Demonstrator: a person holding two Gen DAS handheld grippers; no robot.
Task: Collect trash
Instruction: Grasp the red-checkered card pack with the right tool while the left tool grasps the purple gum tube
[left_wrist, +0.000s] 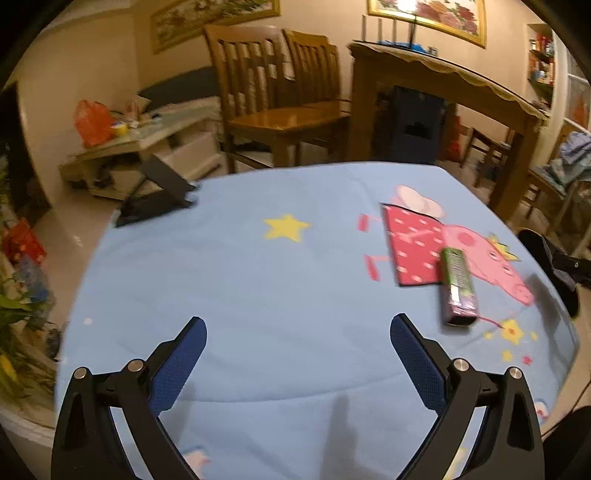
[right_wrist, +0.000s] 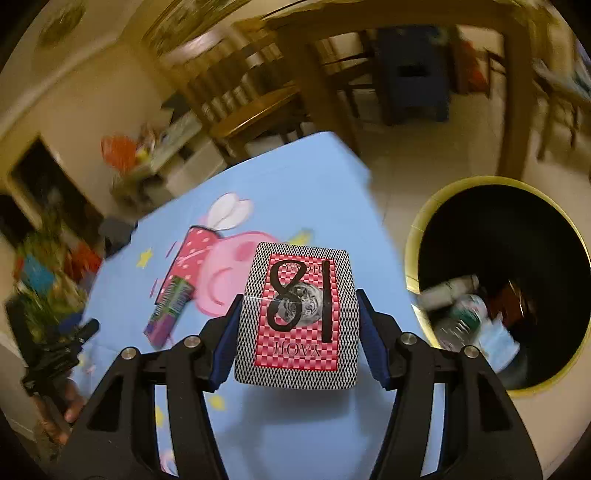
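- Left wrist view: the left gripper (left_wrist: 298, 325) sits at the bottom of the frame with its blue-padded fingers (left_wrist: 183, 363) spread wide and nothing between them.
- Beneath it the tabletop (left_wrist: 229, 288) fills the middle of the frame, covered by a light blue cloth with a yellow star (left_wrist: 285, 227) and a pink cartoon pig (left_wrist: 461, 251).
- A green and purple box (left_wrist: 459, 291) lies flat on the pig print at centre right, well apart from the fingers.
- A black stand (left_wrist: 155, 195) rests at the upper left edge of the tabletop.
- Wooden chairs (left_wrist: 280, 96) and a wooden table (left_wrist: 443, 96) stand in the upper part of the frame.
- Right wrist view: the right gripper (right_wrist: 298, 321) is at bottom centre, its fingers (right_wrist: 227, 343) pinching a card box (right_wrist: 297, 314) by its two sides.
- The card box has a red checked face with a black "18" written on it, seen upside down, and it is held above the blue tabletop (right_wrist: 295, 192).
- The green and purple box (right_wrist: 170, 310) lies on the cloth at centre left.
- A yellow-rimmed bin (right_wrist: 417, 229) stands on the floor at the right, holding blurred bottles (right_wrist: 465, 314) and other litter.
- The left gripper (right_wrist: 55, 354) shows at the lower left edge, too blurred to read.
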